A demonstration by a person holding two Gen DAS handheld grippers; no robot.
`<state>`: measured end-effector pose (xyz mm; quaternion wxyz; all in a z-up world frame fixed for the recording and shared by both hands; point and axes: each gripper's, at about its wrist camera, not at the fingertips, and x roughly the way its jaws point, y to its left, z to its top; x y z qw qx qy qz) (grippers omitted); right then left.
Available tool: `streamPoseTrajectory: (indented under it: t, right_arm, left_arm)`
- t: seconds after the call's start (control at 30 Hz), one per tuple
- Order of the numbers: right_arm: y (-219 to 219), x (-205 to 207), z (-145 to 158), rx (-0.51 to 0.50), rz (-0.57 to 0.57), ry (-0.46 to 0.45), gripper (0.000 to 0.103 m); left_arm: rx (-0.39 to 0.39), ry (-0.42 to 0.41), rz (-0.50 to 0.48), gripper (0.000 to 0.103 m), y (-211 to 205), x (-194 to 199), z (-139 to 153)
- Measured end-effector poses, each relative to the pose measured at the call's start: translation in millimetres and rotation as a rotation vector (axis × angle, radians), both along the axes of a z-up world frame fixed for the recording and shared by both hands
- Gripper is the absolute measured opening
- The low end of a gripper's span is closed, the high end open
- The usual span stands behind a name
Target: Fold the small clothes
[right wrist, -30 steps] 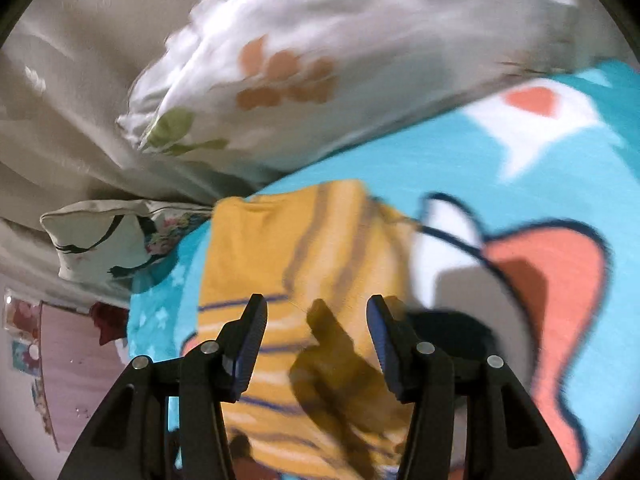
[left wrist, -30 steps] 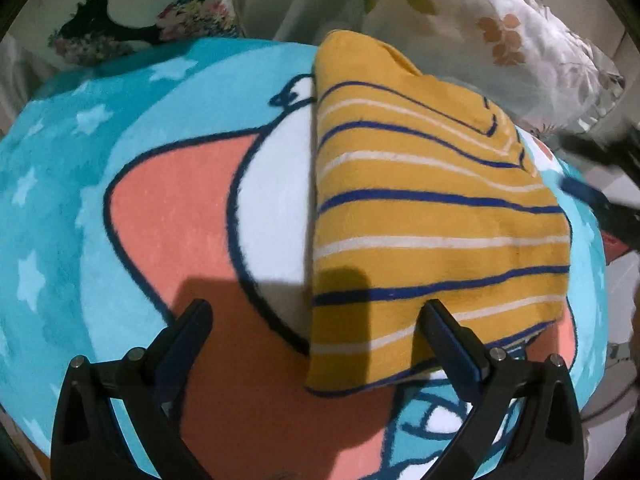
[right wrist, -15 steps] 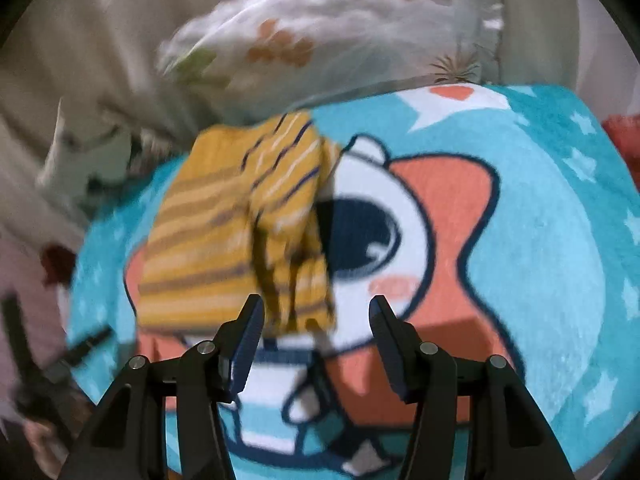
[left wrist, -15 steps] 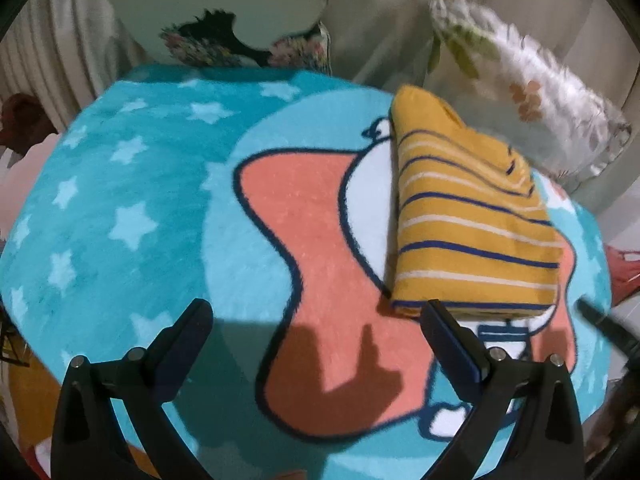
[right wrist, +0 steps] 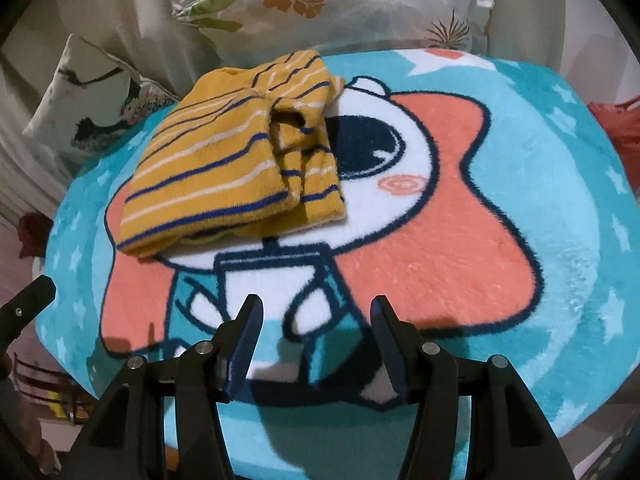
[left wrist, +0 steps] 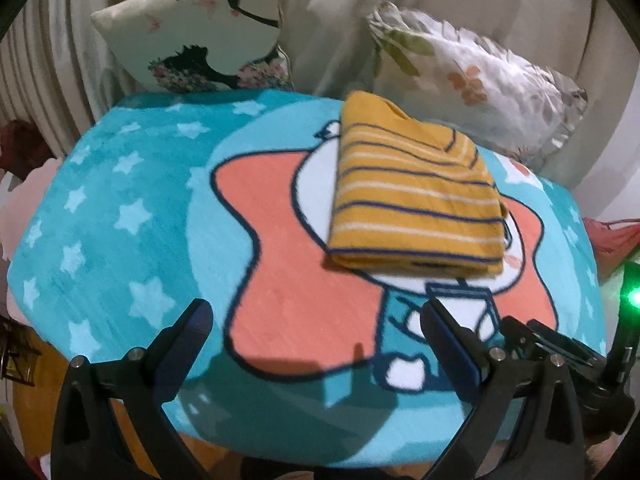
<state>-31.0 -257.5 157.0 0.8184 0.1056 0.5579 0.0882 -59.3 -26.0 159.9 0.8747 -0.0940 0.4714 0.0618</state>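
On rug [right wrist: 500,184], folded shirt [right wrist: 208,168] lies beyond right gripper [right wrist: 316,340].

Beige curtain [left wrist: 340,20] behind; two pillows [left wrist: 476,76] against it; teal cartoon blanket [left wrist: 120,208].

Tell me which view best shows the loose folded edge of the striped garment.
Right wrist view: the garment shows its untidy open side, layers bunched and gaping. The left wrist view shows only its flat striped top and neat front fold.
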Motion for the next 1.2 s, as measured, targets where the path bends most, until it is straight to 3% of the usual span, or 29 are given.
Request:
streamPoseTrajectory:
  t: [0.43, 0.97, 1.2]
  right_arm:
    - [-8.8, -17.6, 5.6, -0.078, -0.012, -0.044, 0.063]
    - [19.2, -15.0, 5.0, -0.115, 0.064, -0.073, 0.064]
    - [25.2, -5.5, 0.6, -0.117, 0.081, -0.065, 0.064]
  left_arm:
    - [0.010, 0.020, -0.026, 0.103, -20.6, -17.5, -5.9]
    - [0.002, 0.040, -0.001, 0.103, -9.4, -15.9, -13.2]
    - [0.047, 0.051, 0.020, 0.103, -10.5, -8.9, -15.2]
